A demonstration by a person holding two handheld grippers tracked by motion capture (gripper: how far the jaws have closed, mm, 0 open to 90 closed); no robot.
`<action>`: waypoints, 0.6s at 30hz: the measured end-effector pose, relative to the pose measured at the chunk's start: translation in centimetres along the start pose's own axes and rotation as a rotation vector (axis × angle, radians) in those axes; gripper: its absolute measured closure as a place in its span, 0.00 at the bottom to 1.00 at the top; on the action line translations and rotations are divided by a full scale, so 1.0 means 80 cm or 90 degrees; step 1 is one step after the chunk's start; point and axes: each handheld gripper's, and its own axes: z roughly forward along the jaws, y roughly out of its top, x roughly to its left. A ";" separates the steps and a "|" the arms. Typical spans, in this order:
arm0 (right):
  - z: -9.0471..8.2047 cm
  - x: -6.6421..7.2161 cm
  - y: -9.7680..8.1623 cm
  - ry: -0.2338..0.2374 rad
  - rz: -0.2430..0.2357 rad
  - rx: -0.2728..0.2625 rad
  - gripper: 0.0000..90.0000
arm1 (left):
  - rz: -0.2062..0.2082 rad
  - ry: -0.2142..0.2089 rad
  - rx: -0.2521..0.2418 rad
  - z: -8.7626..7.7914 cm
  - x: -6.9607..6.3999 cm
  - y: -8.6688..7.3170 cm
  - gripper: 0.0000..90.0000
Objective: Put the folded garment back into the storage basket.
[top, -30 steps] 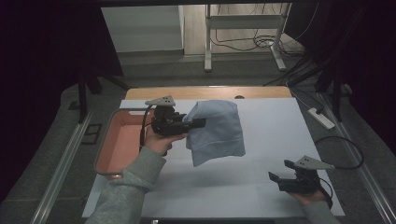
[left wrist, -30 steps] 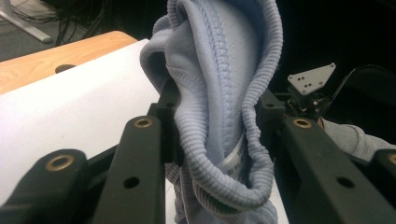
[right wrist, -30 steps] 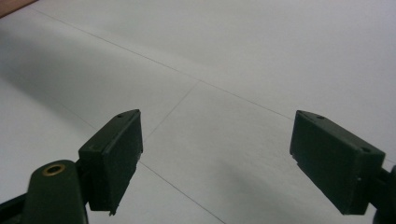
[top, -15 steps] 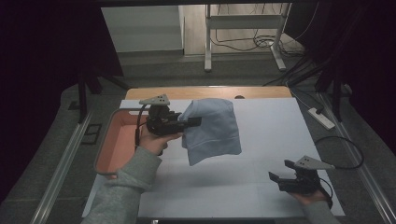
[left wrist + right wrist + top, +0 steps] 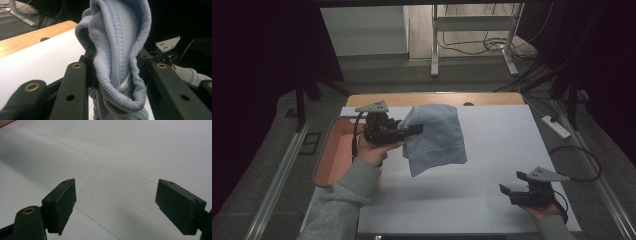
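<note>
The left tool (image 5: 414, 131) is clenching the ribbed edge of the pale blue garment (image 5: 434, 137), which is hanging lengthwise over the bench (image 5: 512, 135), while the released right tool (image 5: 506, 191) is waiting well apart.

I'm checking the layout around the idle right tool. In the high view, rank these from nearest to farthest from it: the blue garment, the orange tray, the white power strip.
Measured from the right tool, low at the table's right:
1. Blue garment: hanging mid-table, clamped in the left tool.
2. White power strip: on the floor past the table's right edge; close to the garment's distance, so hard to separate.
3. Orange tray: far left edge.
</note>
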 end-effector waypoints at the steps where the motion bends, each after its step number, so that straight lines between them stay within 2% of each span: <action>1: 0.000 0.000 0.000 0.000 0.000 0.000 0.20 | 0.000 0.000 0.000 -0.001 0.000 0.000 0.71; 18: 0.001 0.000 0.000 -0.003 0.000 0.002 0.20 | -0.007 0.019 -0.008 -0.024 0.003 -0.003 0.71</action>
